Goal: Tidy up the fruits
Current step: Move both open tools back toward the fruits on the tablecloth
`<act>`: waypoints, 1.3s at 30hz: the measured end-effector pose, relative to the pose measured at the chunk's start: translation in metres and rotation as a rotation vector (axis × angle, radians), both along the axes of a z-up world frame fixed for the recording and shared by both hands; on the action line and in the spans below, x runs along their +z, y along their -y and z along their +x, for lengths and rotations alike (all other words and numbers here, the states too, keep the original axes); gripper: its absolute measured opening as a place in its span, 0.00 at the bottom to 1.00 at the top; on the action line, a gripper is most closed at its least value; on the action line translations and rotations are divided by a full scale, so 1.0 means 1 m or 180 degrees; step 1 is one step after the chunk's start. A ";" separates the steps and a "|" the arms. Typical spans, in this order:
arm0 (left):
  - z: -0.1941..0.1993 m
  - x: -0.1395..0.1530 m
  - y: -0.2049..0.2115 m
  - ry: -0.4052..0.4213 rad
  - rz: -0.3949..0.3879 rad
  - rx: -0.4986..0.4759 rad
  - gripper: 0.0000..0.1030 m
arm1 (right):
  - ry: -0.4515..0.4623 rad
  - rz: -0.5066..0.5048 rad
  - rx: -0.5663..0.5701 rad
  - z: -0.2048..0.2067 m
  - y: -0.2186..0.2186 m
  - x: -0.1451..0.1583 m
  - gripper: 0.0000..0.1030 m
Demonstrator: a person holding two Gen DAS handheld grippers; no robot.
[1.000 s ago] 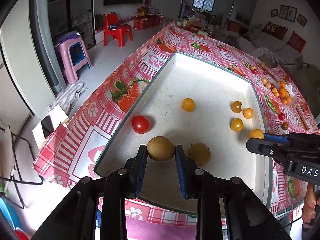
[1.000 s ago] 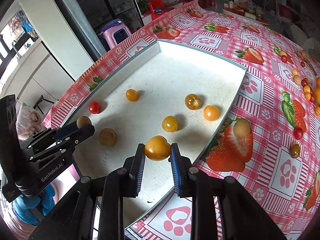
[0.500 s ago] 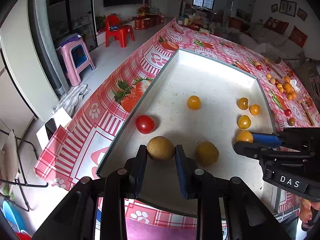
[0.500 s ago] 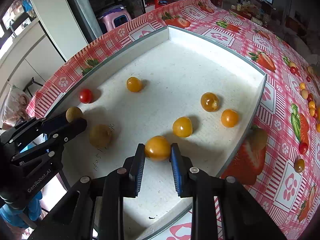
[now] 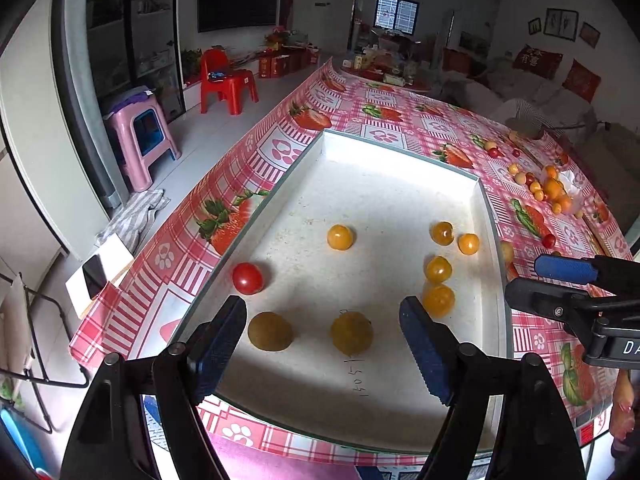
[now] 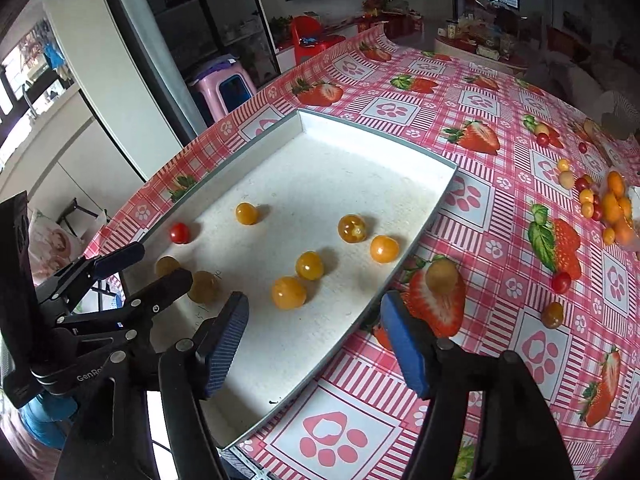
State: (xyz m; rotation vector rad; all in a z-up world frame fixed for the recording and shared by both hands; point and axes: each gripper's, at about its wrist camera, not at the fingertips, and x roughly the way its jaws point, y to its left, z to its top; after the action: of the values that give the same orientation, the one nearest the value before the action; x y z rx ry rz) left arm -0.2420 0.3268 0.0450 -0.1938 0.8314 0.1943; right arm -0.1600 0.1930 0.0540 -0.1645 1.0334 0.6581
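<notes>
A white tray (image 5: 400, 184) lies on the strawberry tablecloth and holds several fruits. My left gripper (image 5: 322, 340) is open and empty above the tray's near end. A brown round fruit (image 5: 270, 331) lies just beyond its left finger, a second brownish one (image 5: 352, 333) beside it, a red tomato (image 5: 248, 278) further left. My right gripper (image 6: 314, 330) is open and empty over the tray's near right edge. An orange tomato (image 6: 289, 293) lies on the tray just ahead of it. Other orange tomatoes (image 6: 309, 265) lie further in.
Loose small fruits (image 6: 612, 204) sit in a pile on the cloth at the far right, with single ones (image 6: 561, 282) scattered nearer. A brown fruit (image 6: 441, 274) lies on the cloth beside the tray's right rim. Plastic stools (image 5: 142, 136) stand on the floor left of the table.
Both grippers opened and pulled back. The left one let go of the brown fruit and the right one let go of the orange tomato; both fruits now lie on the tray.
</notes>
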 end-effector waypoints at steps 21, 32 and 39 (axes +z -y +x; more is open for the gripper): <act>0.089 0.018 0.185 -0.0097 -0.0044 -0.1088 0.78 | -0.0026 0.0015 -0.1591 0.072 0.231 -0.006 0.71; 0.143 -0.019 0.239 -0.0318 0.0025 -0.1070 0.78 | -0.0149 0.0126 -0.2095 0.142 0.271 -0.041 0.63; 0.160 -0.029 0.243 -0.0359 0.0022 -0.0956 0.78 | 0.0031 0.0045 -0.2123 0.181 0.254 -0.050 0.62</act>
State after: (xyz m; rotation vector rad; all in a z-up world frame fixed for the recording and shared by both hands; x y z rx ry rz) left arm -0.0825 0.0837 0.0156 -0.0500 0.9606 -0.0745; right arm 0.0210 -0.0606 0.0036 0.1878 0.9961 0.0579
